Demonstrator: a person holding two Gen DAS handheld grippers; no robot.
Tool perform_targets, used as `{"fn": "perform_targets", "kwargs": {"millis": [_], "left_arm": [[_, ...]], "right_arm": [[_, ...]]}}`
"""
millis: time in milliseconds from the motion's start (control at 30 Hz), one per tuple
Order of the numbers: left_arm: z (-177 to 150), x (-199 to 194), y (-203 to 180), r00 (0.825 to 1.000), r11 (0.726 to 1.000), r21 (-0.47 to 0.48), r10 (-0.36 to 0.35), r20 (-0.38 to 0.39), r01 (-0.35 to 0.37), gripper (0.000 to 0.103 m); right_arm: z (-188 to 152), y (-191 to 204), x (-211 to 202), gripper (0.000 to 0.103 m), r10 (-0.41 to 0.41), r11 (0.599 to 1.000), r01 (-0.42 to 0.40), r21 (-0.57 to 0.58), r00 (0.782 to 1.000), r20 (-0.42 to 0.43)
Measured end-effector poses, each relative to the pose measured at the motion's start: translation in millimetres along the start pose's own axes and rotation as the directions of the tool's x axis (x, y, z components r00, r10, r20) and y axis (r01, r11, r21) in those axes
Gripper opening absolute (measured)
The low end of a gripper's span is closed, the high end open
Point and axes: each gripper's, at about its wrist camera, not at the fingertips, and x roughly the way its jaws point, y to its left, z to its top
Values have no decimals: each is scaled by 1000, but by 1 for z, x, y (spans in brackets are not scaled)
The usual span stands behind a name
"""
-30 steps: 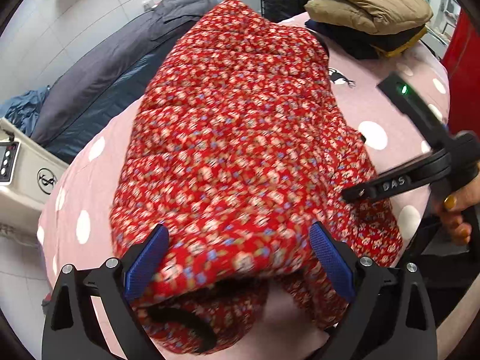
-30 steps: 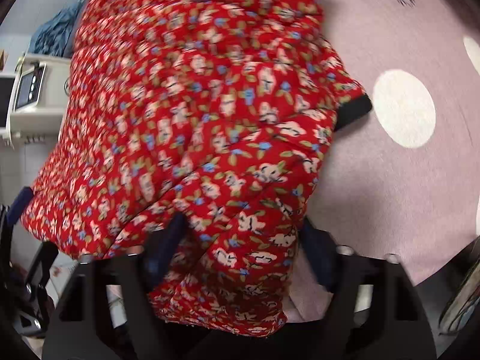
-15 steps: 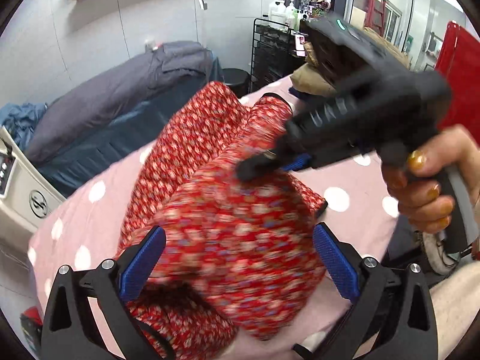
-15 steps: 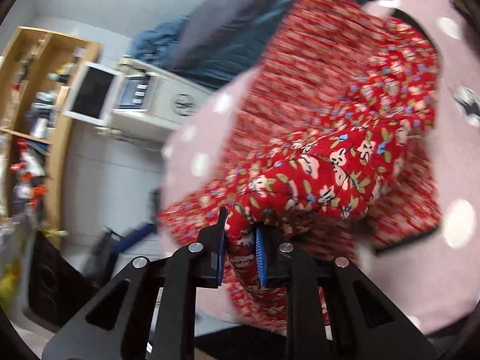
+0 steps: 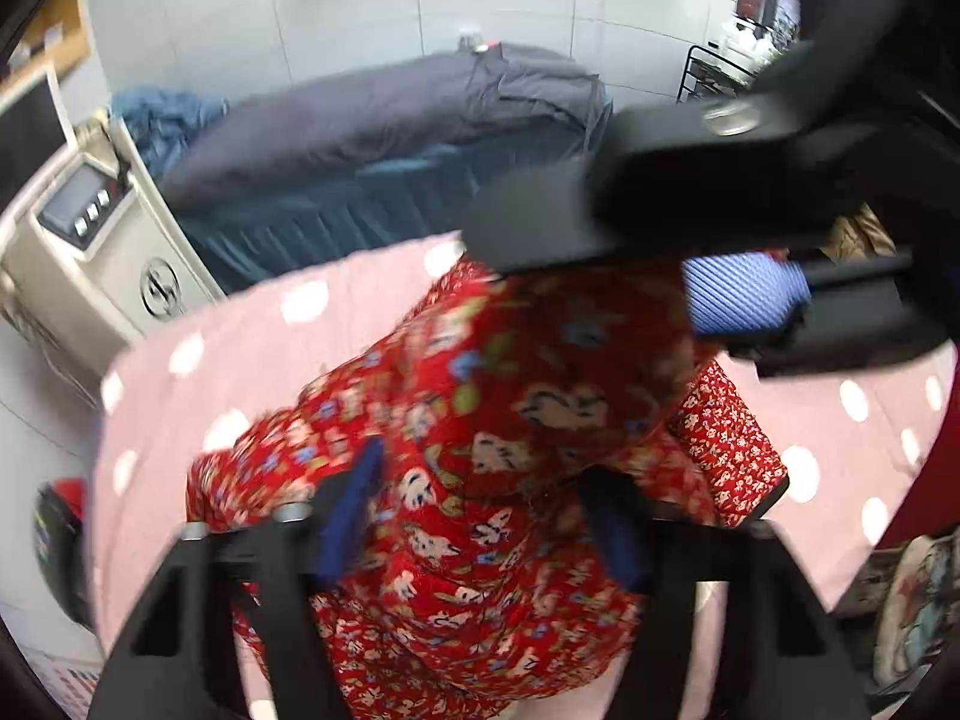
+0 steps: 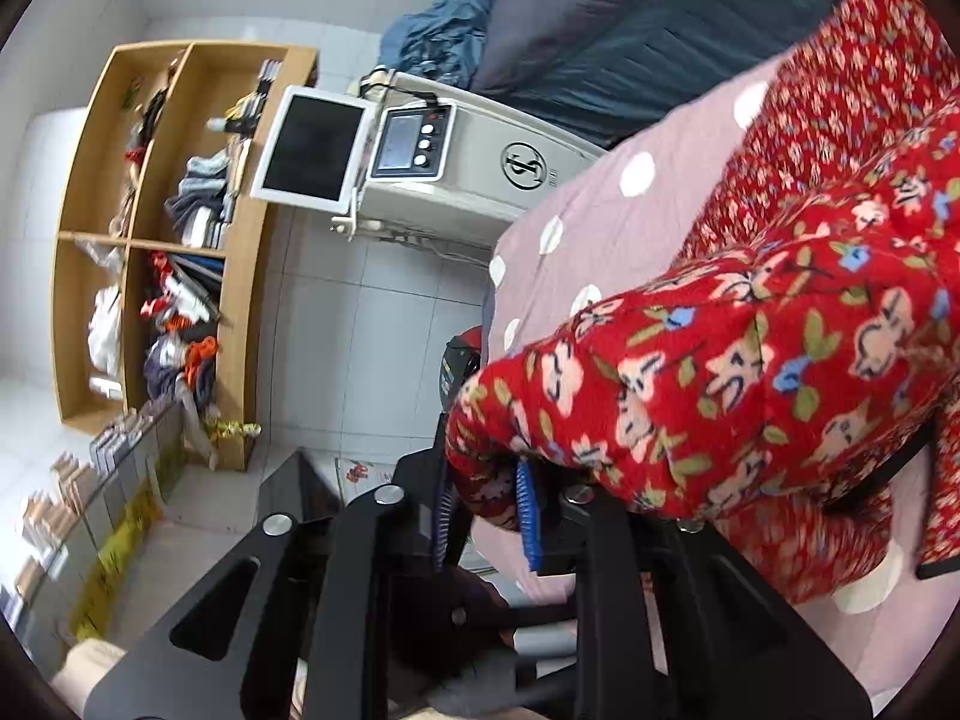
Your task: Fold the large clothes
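The red floral padded garment (image 5: pixel 528 420) lies on the pink polka-dot bedcover (image 5: pixel 252 324) and fills the middle of the left wrist view, its near fold bunched up and blurred. The left gripper (image 5: pixel 480 516) has its blue-padded fingers (image 5: pixel 351 504) set apart with the cloth heaped between them; the pad at 4 o'clock is half buried in fabric, so whether the pads press the cloth cannot be told. At 2 o'clock the right gripper (image 5: pixel 708 294) crosses the frame, dark and out of focus, one ribbed blue pad (image 5: pixel 744 294) showing beside the garment's upper edge. It hides the shelves and most of what lies behind it.

In the right wrist view the right gripper (image 6: pixel 486 510) pinches a thick rolled edge of the garment (image 6: pixel 750 360) between its blue pads (image 6: pixel 528 516), the jaws drawn close with only cloth between them. The fold runs from centre toward 3 o'clock, lifted above the bedcover (image 6: pixel 600 222); the garment's far part is cut off by the frame at 2 o'clock. A black trim band (image 6: pixel 882 468) shows under the fold at 4 o'clock.

At 11 o'clock stand a white machine with a control panel (image 6: pixel 414 144) and a tablet-like screen (image 6: pixel 312 150); at 9 o'clock, a wooden shelf unit (image 6: pixel 150 228) of jumbled items too small to name. A dark grey quilt (image 5: pixel 384 114) lies beyond the bedcover.
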Motion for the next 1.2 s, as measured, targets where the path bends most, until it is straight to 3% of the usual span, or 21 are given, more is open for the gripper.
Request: {"fn": "perform_targets", "kwargs": {"millis": [100, 167, 233, 333, 400, 433, 467, 500, 533, 633, 667, 700, 733, 800, 900, 967, 1067, 1100, 1200], "left_arm": [[2, 13, 6, 1000, 1000, -6, -24, -16, 24, 36], [11, 23, 13, 1000, 1000, -16, -9, -18, 9, 35], [28, 30, 28, 1000, 999, -53, 4, -10, -4, 34], [56, 39, 57, 1000, 993, -116, 21, 14, -19, 33], [79, 48, 81, 995, 987, -135, 89, 41, -83, 28], [85, 50, 98, 988, 981, -144, 143, 54, -134, 13], [96, 51, 109, 977, 968, -157, 206, 60, -194, 6], [107, 53, 126, 956, 944, -185, 288, 58, -273, 4], [120, 58, 155, 944, 918, -251, 328, 39, -309, 4], [127, 79, 212, 957, 885, -365, 279, -83, -290, 4], [127, 78, 219, 968, 886, -391, 238, -77, -249, 5], [125, 74, 220, 982, 896, -402, 180, -52, -186, 18], [120, 72, 217, 988, 903, -400, 153, -39, -155, 55], [106, 66, 204, 990, 916, -377, 141, -21, -138, 95], [76, 66, 169, 999, 945, -324, 35, -32, -44, 96], [48, 69, 137, 996, 958, -286, -53, -67, 31, 96], [13, 70, 92, 987, 969, -233, -111, -116, 82, 96], [5, 70, 81, 985, 969, -230, -120, -127, 89, 96], [-26, 83, 54, 965, 953, -269, -191, -179, 139, 96]], "right_arm": [[-3, -16, 4, 49, 33, 997, -37, 74, 998, 45], [-4, -26, -2, 60, 75, 988, -87, 126, 993, 96], [-8, -34, -16, 68, 18, 988, -39, 149, 990, 139], [-14, -43, -38, 69, -38, 986, 6, 166, 981, 190], [-22, -57, -56, 71, -76, 980, 32, 197, 973, 218], [-29, -68, -69, 71, -117, 972, 64, 225, 966, 231], [-34, -77, -78, 71, -159, 964, 99, 246, 958, 238], [-36, -84, -84, 71, -195, 955, 129, 266, 951, 240], [-41, -93, -91, 71, -237, 942, 162, 293, 941, 242], [-62, -119, -107, 71, -316, 904, 213, 370, 917, 243], [-65, -125, -108, 71, -335, 894, 229, 384, 912, 237], [-69, -131, -107, 71, -374, 877, 266, 400, 901, 221], [-72, -138, -104, 71, -435, 849, 329, 414, 880, 191], [-75, -144, -94, 71, -481, 821, 382, 424, 863, 153], [-74, -154, -75, 71, -497, 815, 428, 392, 863, 91], [-70, -155, -61, 71, -499, 814, 444, 374, 865, 59], [-64, -156, -50, 71, -510, 805, 455, 380, 859, 51], [-62, -157, -49, 71, -536, 791, 481, 378, 843, 51], [-56, -156, -49, 71, -650, 725, 598, 342, 758, 54]]}}
